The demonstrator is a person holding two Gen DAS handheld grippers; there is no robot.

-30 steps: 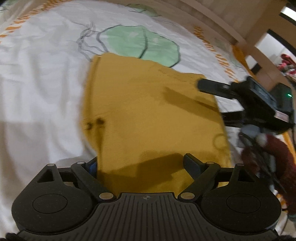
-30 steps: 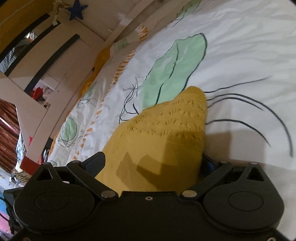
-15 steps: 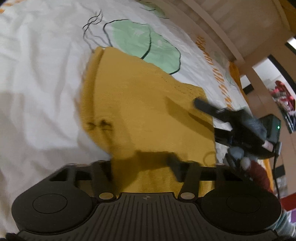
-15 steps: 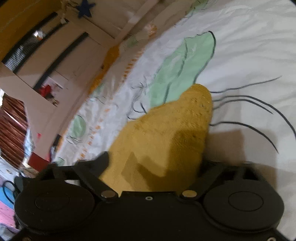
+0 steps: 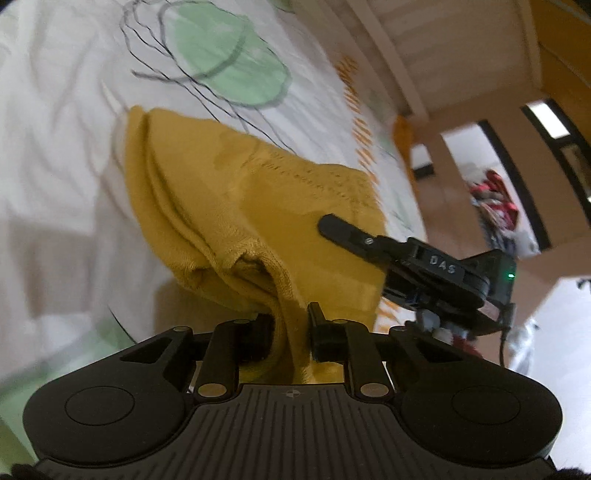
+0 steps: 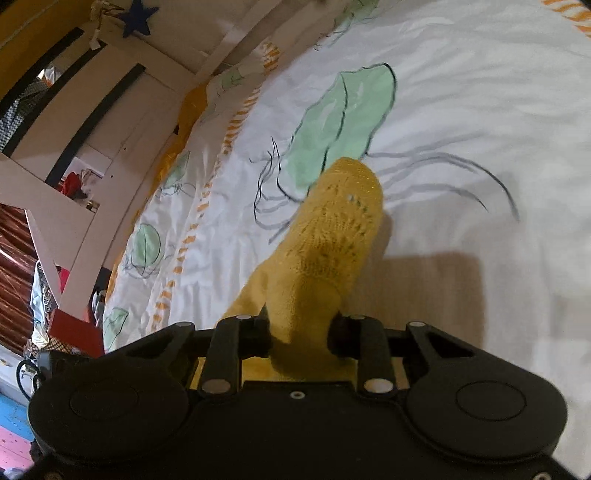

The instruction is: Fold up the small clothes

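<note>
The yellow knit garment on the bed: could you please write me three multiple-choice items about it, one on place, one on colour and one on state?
1. Where does the yellow knit garment lie?
A. on a wooden floor
B. on a white bedspread with green leaf prints
C. in a basket

2. What colour is the star hanging on the bed frame?
A. dark blue
B. red
C. white

3. How does the left hand-held gripper stand?
A. wide open above the cloth
B. shut on nothing
C. closed on a bunched edge of the garment

Key: 1 B, the white bedspread surrounds the garment; 2 A, the star shows dark blue in the right wrist view; 3 C, its jaws, just closing, pinch gathered cloth. The right hand-held gripper clamps another edge likewise.
</note>
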